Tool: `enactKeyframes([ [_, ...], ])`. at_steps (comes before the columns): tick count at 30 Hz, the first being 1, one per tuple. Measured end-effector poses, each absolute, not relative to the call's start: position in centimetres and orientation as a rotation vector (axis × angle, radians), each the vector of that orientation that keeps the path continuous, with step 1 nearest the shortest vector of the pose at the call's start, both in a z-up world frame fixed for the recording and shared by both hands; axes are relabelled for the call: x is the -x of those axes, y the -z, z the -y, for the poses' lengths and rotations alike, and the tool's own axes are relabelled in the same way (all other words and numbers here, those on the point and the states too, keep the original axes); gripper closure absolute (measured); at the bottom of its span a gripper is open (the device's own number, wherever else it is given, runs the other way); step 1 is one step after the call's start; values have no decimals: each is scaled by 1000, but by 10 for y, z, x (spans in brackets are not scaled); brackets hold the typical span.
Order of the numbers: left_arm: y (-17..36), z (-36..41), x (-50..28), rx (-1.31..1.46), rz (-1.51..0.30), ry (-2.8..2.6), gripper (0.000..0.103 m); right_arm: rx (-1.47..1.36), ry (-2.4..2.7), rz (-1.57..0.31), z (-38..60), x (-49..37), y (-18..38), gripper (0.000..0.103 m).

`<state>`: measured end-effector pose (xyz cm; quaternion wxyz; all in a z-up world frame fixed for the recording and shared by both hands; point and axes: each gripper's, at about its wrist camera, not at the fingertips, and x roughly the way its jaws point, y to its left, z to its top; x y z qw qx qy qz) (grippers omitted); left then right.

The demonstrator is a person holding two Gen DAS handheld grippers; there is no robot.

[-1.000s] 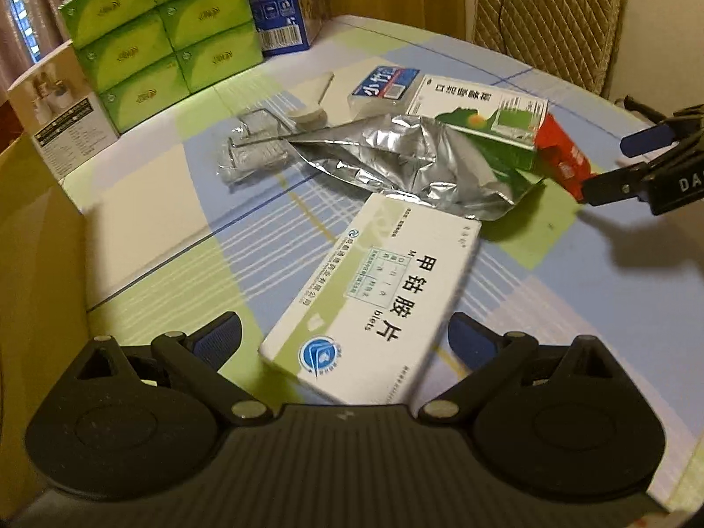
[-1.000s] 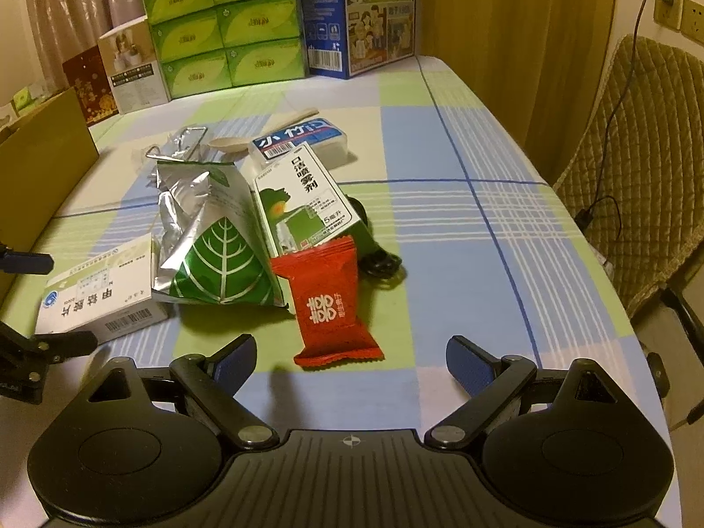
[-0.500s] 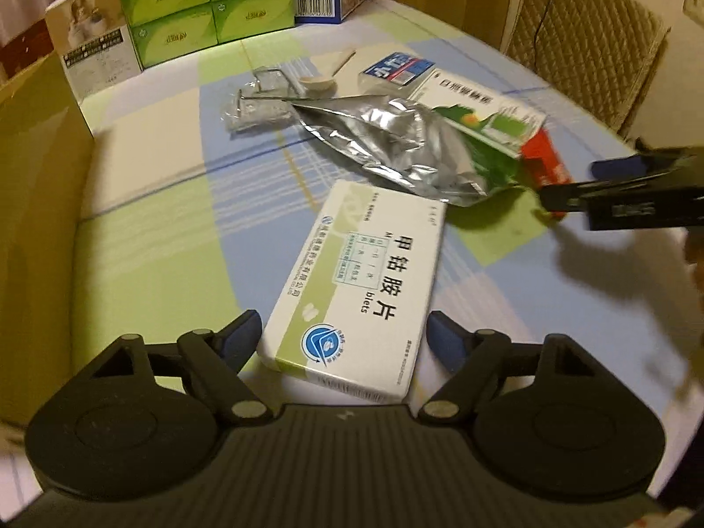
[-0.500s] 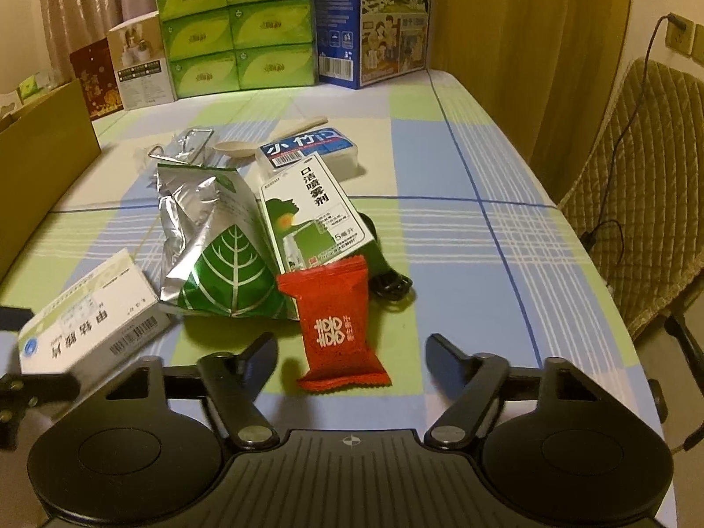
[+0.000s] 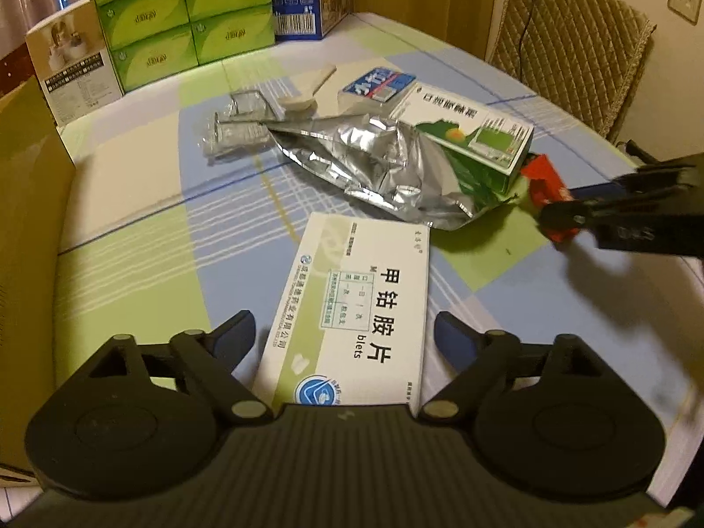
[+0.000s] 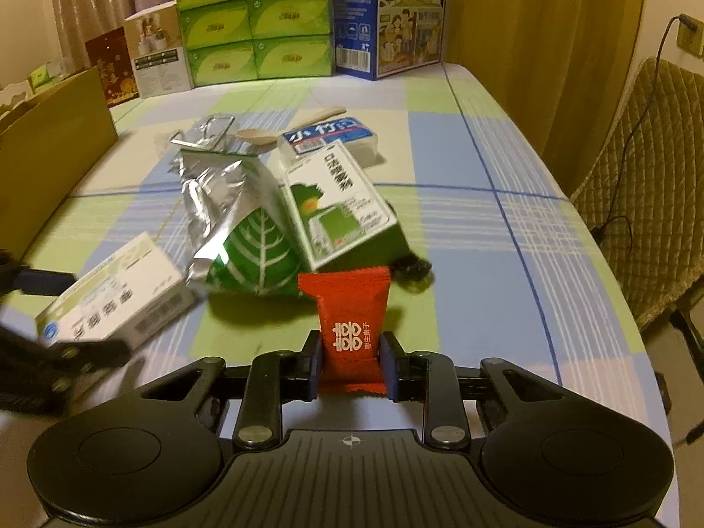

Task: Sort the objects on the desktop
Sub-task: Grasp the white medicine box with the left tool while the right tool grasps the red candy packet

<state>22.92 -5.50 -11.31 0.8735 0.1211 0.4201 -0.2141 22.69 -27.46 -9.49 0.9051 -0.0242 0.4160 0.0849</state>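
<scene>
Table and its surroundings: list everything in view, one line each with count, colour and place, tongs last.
red packet: 1, red, near edge, between the right tongs' pads
white medicine box: 1, white-green, between the left tongs' fingers
foil bag: 1, silver with green leaf, centre
green-white carton: 1, leaning on the foil bag
blue-white pack: 1, behind the carton
spoon: 1, pale, beside that pack
clear wrapper: 1, left of spoon
tissue boxes: 6 visible, green, stacked at far edge
blue carton: 1, far edge
chair: 1, quilted olive, right
left tongs: open
right tongs: shut on red packet
</scene>
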Motion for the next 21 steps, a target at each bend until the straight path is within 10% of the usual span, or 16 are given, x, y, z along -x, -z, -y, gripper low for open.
enactKeyframes([
  [8, 111, 50, -199, -161, -921, 334, 35, 56, -253, -856, 262, -202, 94, 74],
  [12, 108, 46, -181, -95, -912, 314, 35, 51, -244, -853, 263, -206, 97, 51],
  [21, 105, 47, -183, -102, -872, 314, 32, 66, -243, -853, 261, -213, 106, 50],
])
